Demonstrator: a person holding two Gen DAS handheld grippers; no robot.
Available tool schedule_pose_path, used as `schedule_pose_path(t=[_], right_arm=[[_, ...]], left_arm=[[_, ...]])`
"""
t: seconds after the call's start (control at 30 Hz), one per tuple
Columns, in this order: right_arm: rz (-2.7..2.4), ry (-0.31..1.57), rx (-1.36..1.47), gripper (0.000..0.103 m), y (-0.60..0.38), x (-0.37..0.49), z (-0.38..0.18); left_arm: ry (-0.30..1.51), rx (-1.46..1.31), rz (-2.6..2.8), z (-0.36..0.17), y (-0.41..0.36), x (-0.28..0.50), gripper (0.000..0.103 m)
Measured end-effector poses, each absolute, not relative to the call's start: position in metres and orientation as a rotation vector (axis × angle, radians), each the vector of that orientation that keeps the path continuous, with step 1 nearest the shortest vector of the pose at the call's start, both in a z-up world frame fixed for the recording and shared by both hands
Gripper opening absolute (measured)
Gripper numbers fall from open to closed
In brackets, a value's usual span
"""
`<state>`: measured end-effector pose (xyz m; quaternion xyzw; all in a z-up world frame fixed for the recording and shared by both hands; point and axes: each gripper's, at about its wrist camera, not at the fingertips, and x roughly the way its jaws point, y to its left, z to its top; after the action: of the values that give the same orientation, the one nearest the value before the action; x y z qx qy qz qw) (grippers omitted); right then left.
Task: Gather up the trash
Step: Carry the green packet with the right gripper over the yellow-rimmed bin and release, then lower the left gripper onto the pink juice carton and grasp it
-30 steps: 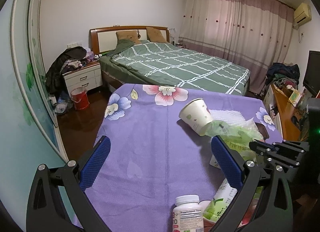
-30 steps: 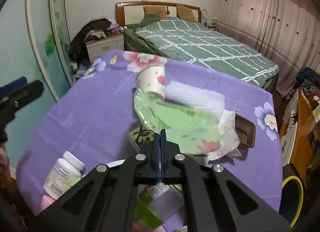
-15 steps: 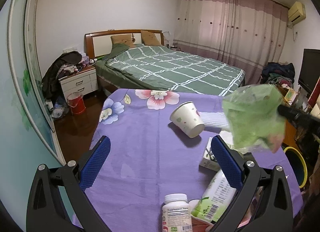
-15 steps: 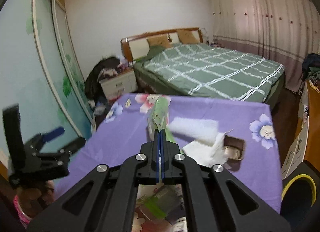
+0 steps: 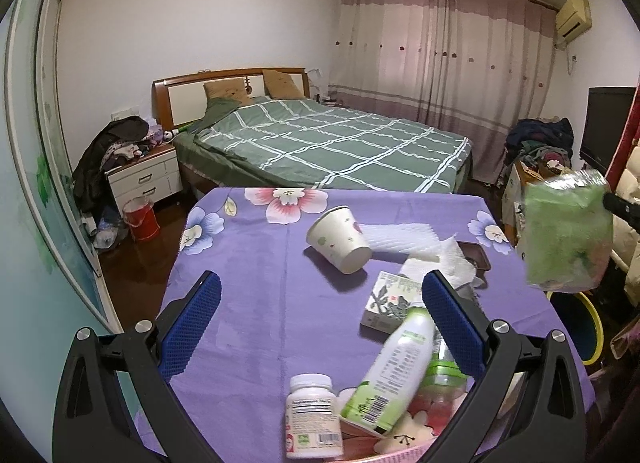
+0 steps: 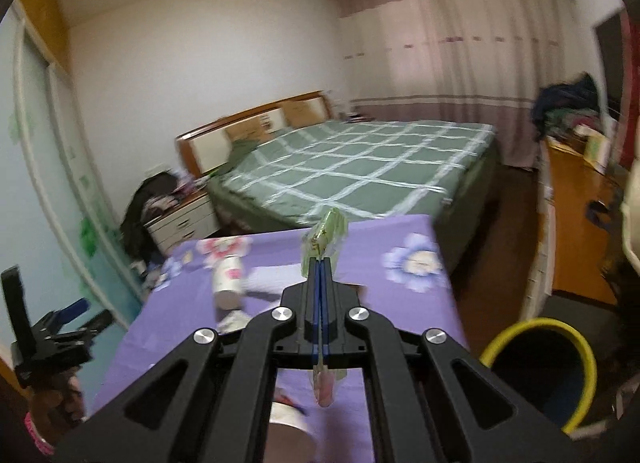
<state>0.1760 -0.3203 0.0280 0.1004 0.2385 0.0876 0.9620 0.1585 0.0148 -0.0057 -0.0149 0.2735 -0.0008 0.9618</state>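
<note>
The table [image 5: 256,303], under its purple flowered cloth, fills the near half of both views, with a bed behind it. To the right of the table, on the floor, stands the bin [image 6: 536,367] with a yellow rim, its mouth open and dark.

On the cloth lie a paper cup [image 5: 340,239] on its side, a crumpled tissue [image 5: 448,259] beside a strip of white foam, a small carton [image 5: 390,297], a green-and-white bottle [image 5: 394,369] leaning over a pill bottle [image 5: 314,415], all near the front edge.

The thing in hand is a green plastic wrapper [image 5: 568,235]. It hangs in the air off the right edge of the table, above and a little short of the bin. The right gripper [image 6: 320,275] is clamped flat on it, with the film sticking out past the tips and below the jaws.

The left gripper [image 5: 320,315] stands wide apart over the middle of the cloth with nothing between its pads.

To do this step well, I judge that the right hand should carry the wrapper fully over the bin's mouth before letting go, since thin film drifts and may cling to a pad. Lowering it close to the rim and pointing the tips downward would help it fall clear. The picture is blurred, so slowing before release seems wise.

The left gripper is well placed for the cup next; it should close across the cup's wall, gently, so the paper does not buckle.
</note>
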Motion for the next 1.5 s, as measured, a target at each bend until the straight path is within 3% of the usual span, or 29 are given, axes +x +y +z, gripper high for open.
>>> schedule_pose_path(t=[0.3, 0.53, 0.6, 0.7, 1.23, 1.5], right_arm=[[-0.099, 0.527, 0.244, 0.001, -0.424, 0.152, -0.004], [-0.253, 0.667, 0.277, 0.002, -0.477, 0.167, -0.064], [-0.274, 0.703, 0.287, 0.004, -0.479, 0.175, -0.077], [-0.282, 0.715, 0.29, 0.018, -0.478, 0.176, -0.088], [-0.179, 0.688, 0.27, 0.032, -0.438, 0.169, -0.075], [-0.127, 0.704, 0.266, 0.032, -0.424, 0.177, -0.078]], left_arm=[[0.556, -0.007, -0.032, -0.004, -0.012, 0.15, 0.099], [0.574, 0.006, -0.042, -0.008, -0.023, 0.145, 0.099], [0.578, 0.011, -0.039, -0.008, -0.025, 0.142, 0.099], [0.587, 0.013, -0.033, -0.011, -0.024, 0.139, 0.099], [0.737, 0.065, -0.159, -0.055, -0.018, 0.133, 0.098], [0.818, 0.029, -0.194, -0.083, -0.014, 0.091, 0.098]])
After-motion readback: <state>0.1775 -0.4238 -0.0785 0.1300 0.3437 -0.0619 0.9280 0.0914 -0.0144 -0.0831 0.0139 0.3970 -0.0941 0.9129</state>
